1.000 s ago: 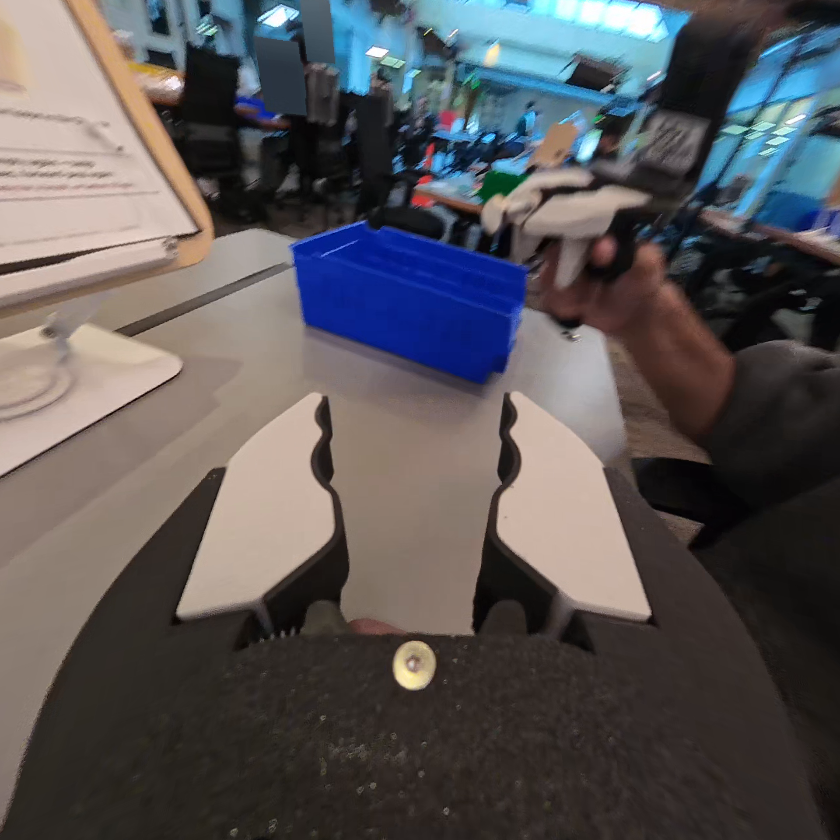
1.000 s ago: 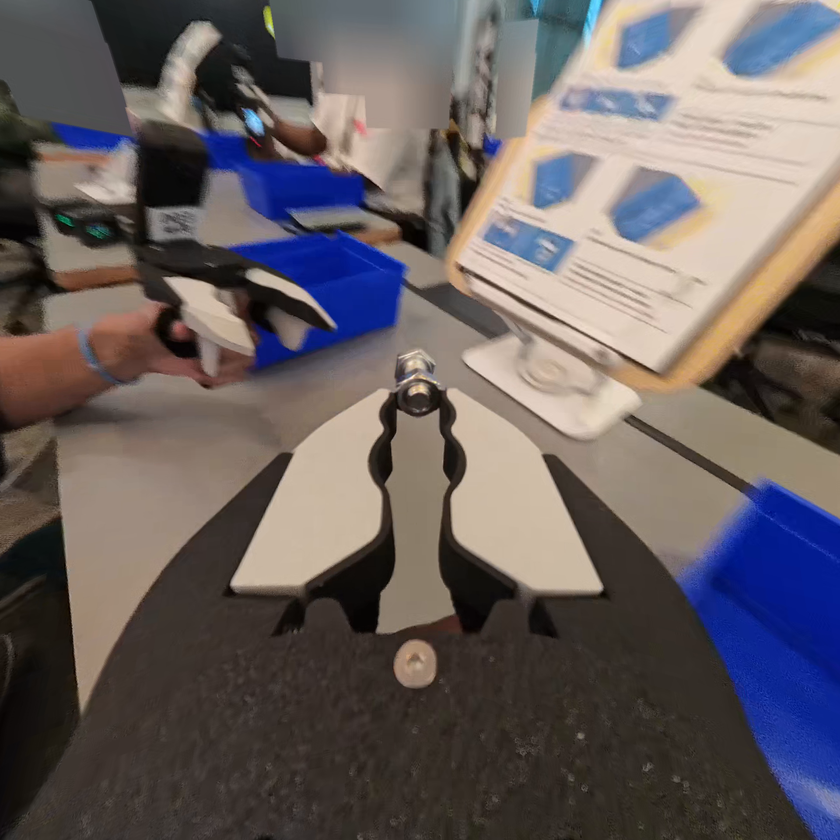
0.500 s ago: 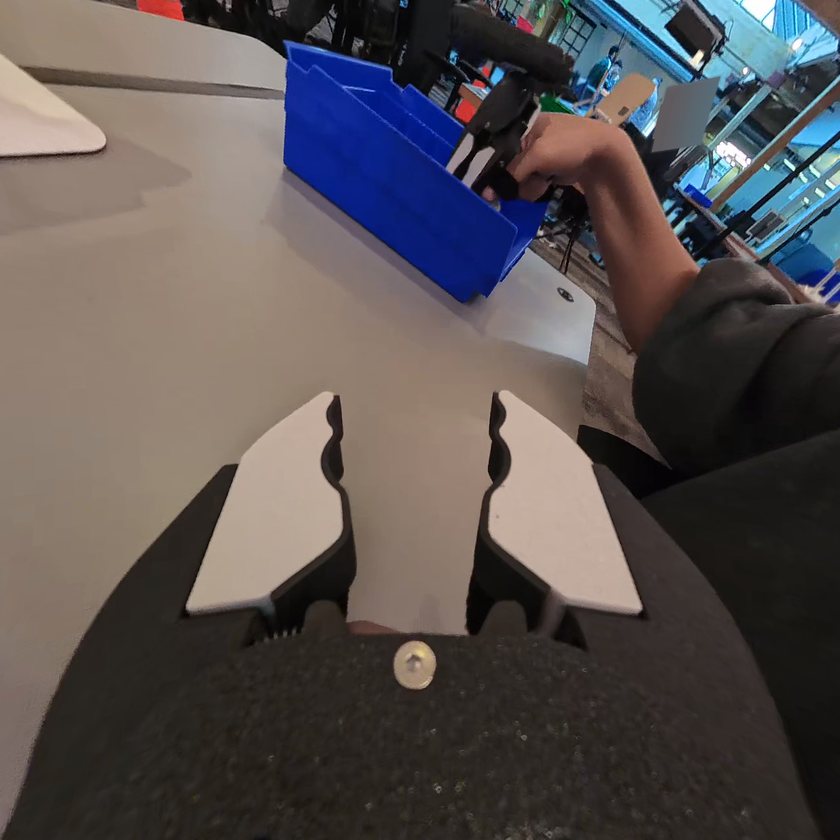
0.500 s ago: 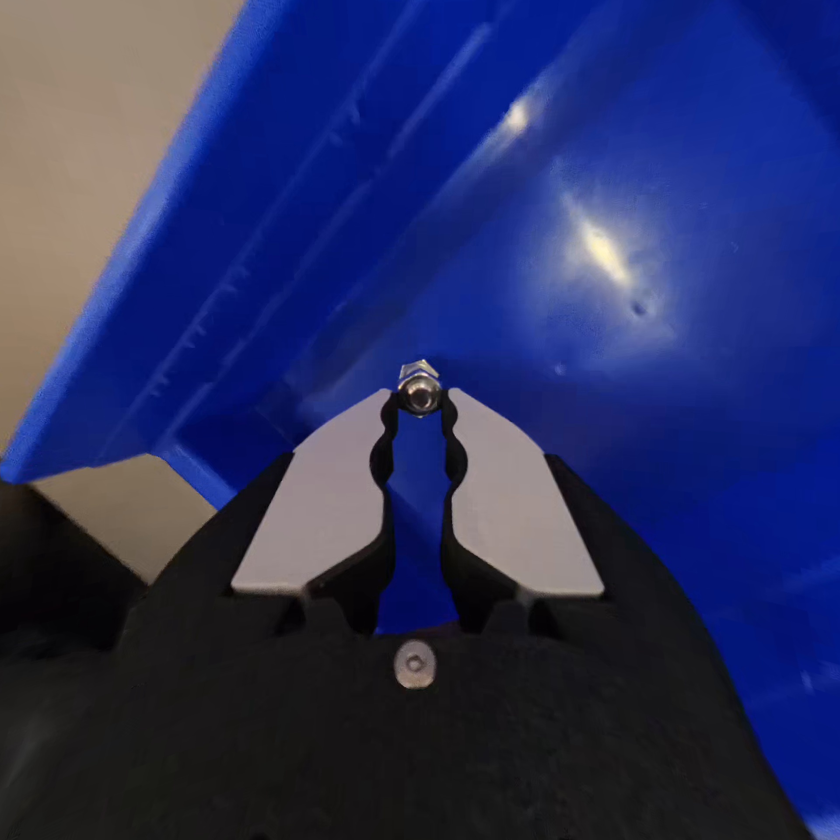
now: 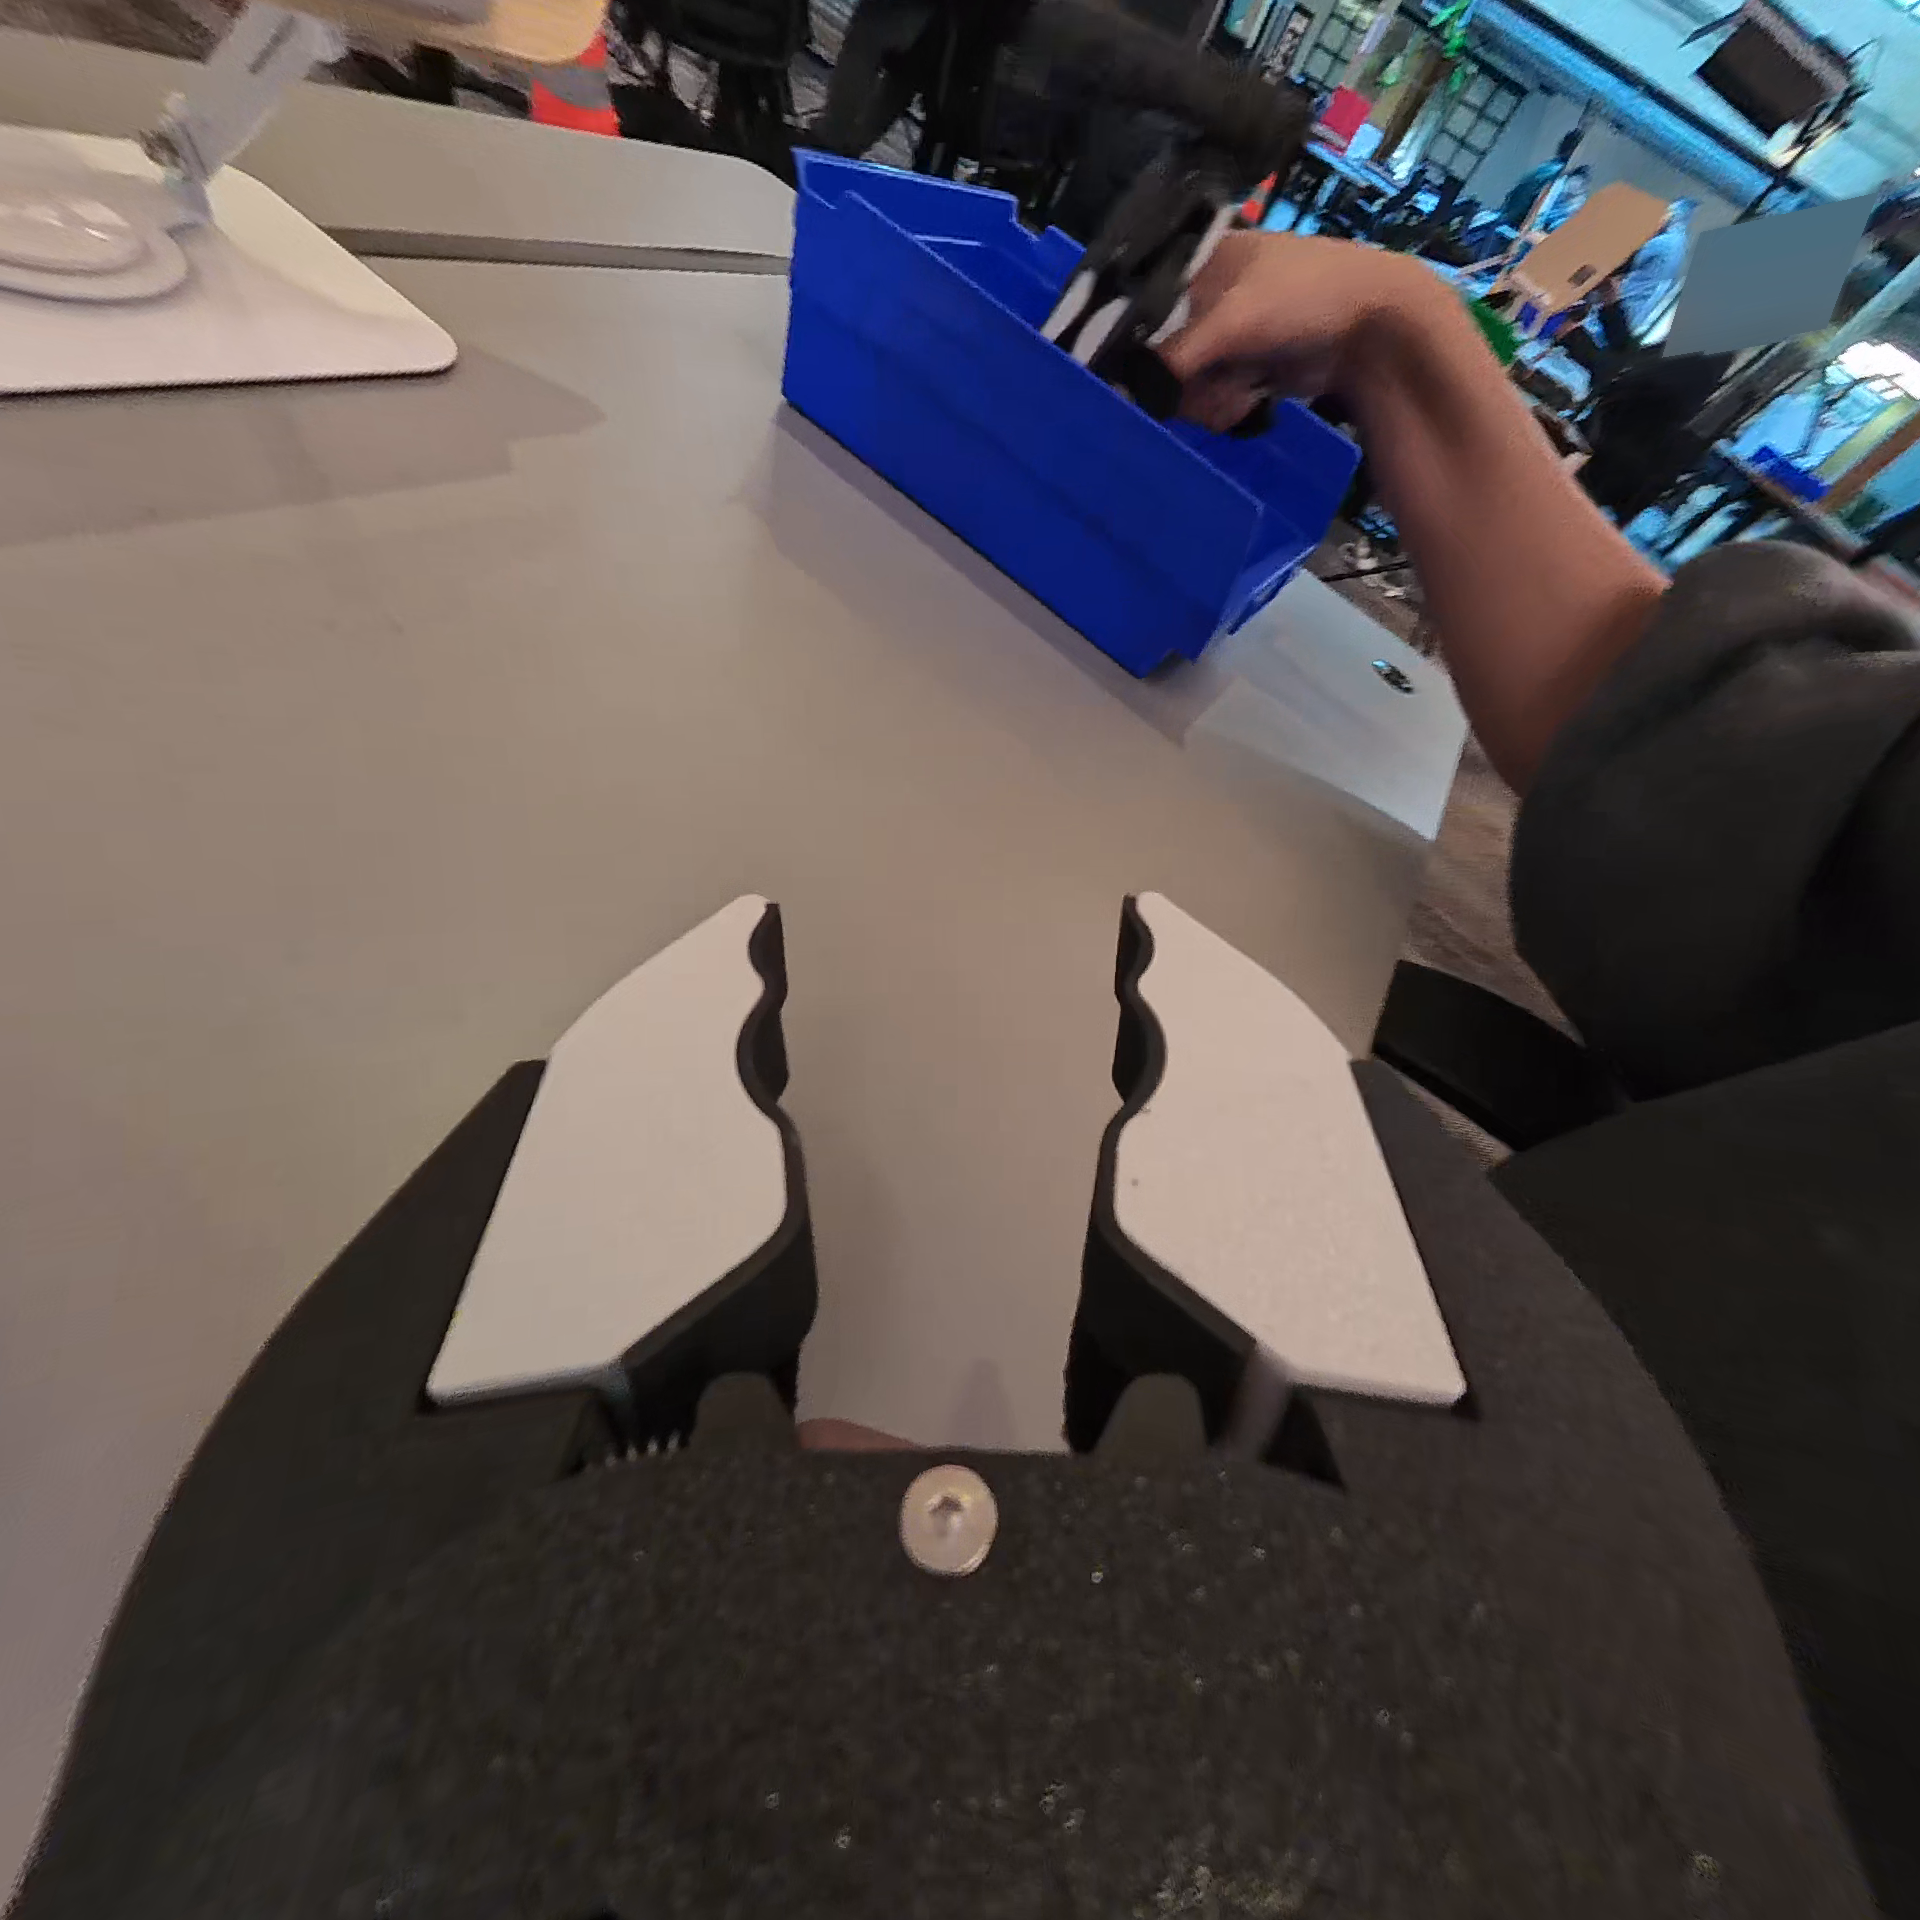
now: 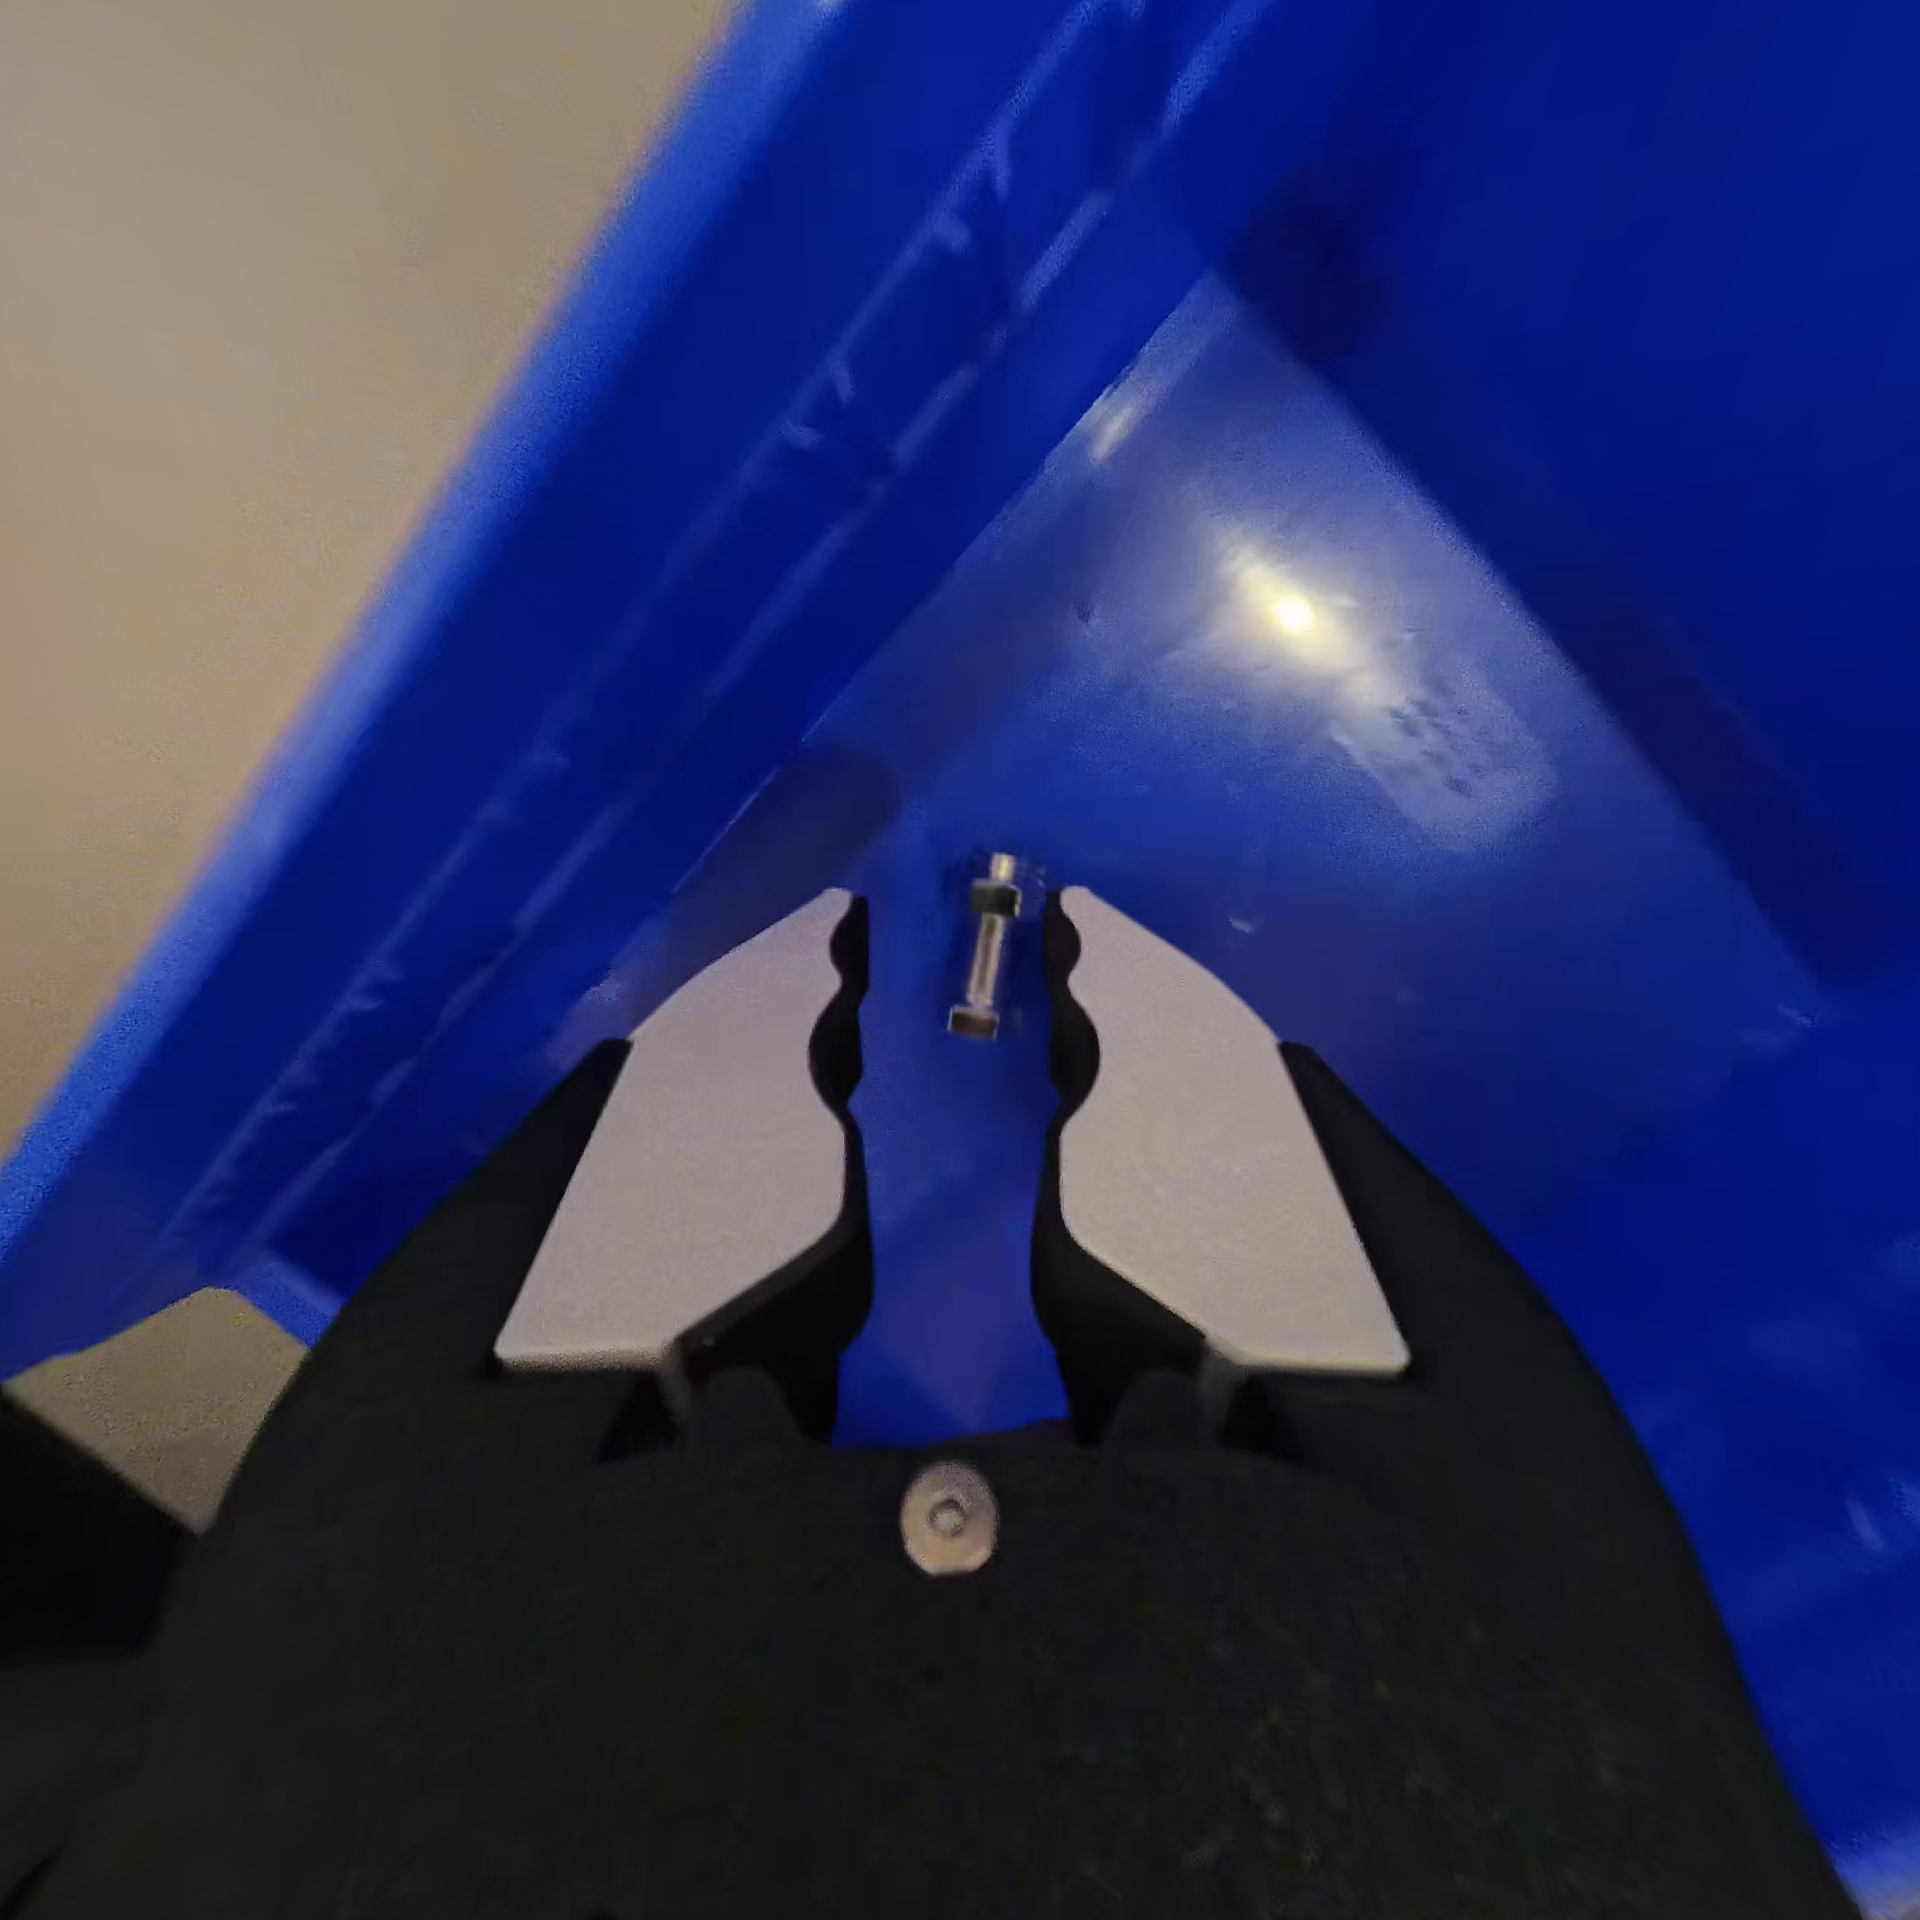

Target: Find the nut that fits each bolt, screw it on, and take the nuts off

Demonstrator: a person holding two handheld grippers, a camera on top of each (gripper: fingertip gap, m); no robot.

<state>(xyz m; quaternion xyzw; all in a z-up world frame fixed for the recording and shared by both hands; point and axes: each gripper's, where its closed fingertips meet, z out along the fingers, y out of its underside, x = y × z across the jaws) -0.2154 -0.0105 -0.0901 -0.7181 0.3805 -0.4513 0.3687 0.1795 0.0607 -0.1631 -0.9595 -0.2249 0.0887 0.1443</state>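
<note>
Your right gripper (image 6: pixel 951 914) is spread open inside the blue bin (image 6: pixel 1351 935); the bolt (image 6: pixel 985 961) with a nut on it lies on the bin floor at 12 o'clock between the fingertips, apparently free. Left gripper (image 5: pixel 948 914) is open and empty above the bench (image 5: pixel 416 727). This looks like the drop-off step: next, lift the right clear and go for another bolt.

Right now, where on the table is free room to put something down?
The grey table is bare between the left gripper, the white stand base and the blue bin. The bin is crowded: the right gripper and a bolt are inside.
</note>
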